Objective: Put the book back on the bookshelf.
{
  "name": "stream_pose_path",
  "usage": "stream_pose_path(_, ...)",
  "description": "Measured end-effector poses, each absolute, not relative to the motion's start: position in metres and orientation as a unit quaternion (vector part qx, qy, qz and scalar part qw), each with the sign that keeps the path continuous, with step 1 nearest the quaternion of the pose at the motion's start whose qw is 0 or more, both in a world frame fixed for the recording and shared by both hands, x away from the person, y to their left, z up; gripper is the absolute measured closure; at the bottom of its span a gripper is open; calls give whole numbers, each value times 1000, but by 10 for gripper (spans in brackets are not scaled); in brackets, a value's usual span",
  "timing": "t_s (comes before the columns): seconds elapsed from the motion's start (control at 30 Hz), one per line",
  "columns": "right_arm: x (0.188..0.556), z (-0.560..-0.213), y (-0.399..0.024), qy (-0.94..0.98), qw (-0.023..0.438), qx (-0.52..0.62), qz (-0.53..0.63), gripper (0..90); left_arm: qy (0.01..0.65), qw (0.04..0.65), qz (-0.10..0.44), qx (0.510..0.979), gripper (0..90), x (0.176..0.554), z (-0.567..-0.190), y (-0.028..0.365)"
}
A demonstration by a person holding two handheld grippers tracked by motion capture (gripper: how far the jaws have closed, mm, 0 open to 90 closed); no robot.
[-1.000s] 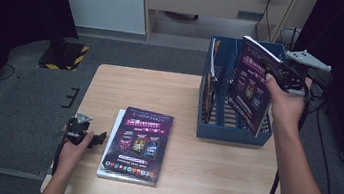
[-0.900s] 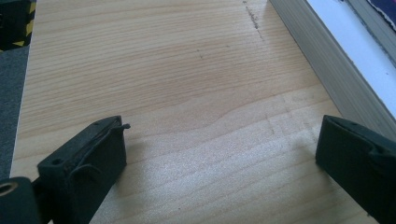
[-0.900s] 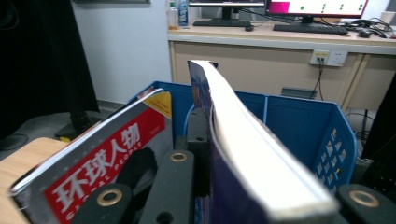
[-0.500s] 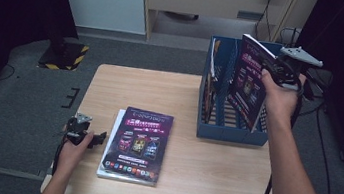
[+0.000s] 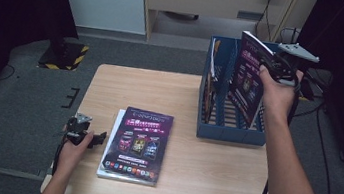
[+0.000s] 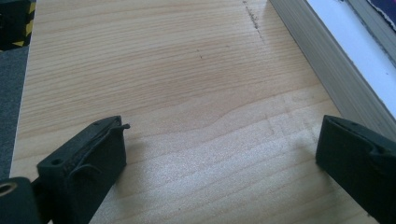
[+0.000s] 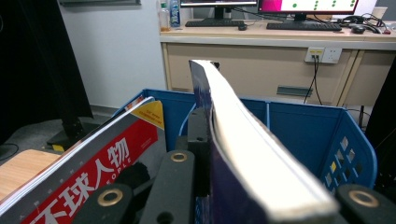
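Two grippers | right gripper [image 5: 270,68] pinches purple magazine [image 5: 248,79] by its upper edge, tilted in blue file box [image 5: 228,129] at counter's [image 5: 189,180] far right corner | red magazine [image 7: 88,163] leans in box's left compartment | left gripper [image 6: 224,163] spread, empty, low at counter's near left edge, beside magazine stack [image 5: 138,143]

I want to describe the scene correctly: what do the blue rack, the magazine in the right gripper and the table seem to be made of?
Blue rack: probably moulded plastic, with slots and cut-out holes. Magazine: paper, its glossy cover and white page edges show, clamped by the right gripper. Table: pale wood or wood-look laminate, with visible grain.
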State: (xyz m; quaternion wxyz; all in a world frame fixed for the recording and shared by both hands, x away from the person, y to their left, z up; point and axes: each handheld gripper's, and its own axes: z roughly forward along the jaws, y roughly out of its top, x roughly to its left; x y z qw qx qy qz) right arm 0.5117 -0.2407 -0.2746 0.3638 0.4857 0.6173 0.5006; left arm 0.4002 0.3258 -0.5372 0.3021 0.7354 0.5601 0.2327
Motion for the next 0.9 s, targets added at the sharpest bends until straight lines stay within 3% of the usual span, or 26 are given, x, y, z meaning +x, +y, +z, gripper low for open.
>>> stream_pose_path(0.9, 528, -289, -234, 586, 375, 498, 518, 821, 560, 302, 233, 736, 7, 400, -537, 326)
